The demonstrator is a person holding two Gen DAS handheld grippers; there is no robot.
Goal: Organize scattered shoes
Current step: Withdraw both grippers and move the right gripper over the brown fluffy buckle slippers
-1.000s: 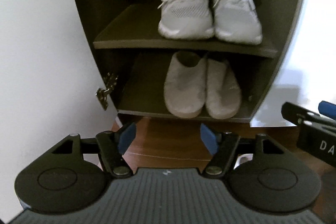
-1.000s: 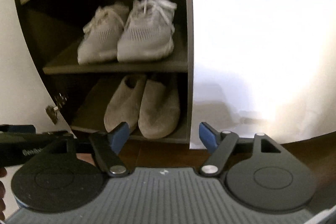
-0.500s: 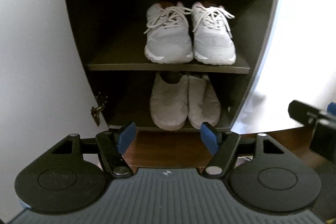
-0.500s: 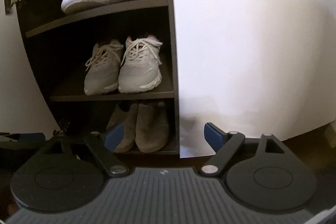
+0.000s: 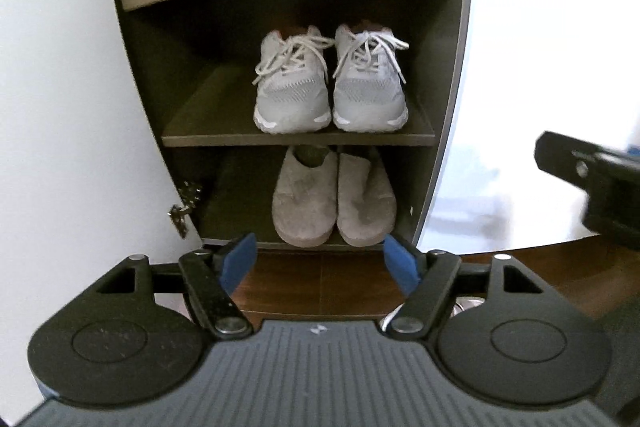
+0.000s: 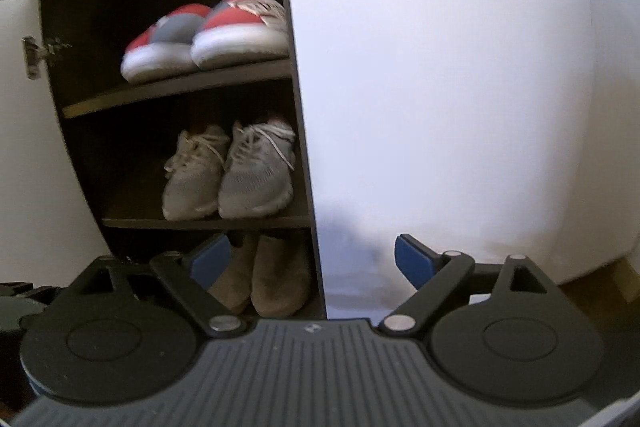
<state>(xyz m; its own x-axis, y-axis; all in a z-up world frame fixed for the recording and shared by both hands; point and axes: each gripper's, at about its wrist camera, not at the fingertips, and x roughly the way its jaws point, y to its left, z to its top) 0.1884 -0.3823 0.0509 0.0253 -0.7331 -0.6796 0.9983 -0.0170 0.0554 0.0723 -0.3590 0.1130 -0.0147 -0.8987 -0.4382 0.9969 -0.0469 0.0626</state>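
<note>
so the biggest thing at risk is the open cabinet door [image 5: 60, 107] at the left, which a careless swing of the left gripper [image 5: 320, 261] could knock on its hinge [image 5: 182, 207]; next the shoes, all shelved in side-by-side pairs: red slippers [image 6: 208, 35] on top, grey sneakers [image 5: 330, 83] in the middle, grey clogs [image 5: 334, 197] at the bottom, toes near the shelf edges, so a bump could tip one out. both sets of jaws stand wide, opening and empty; the right gripper [image 6: 312, 261] is near the cabinet's side panel [image 6: 298, 147] and could clip it.
</note>
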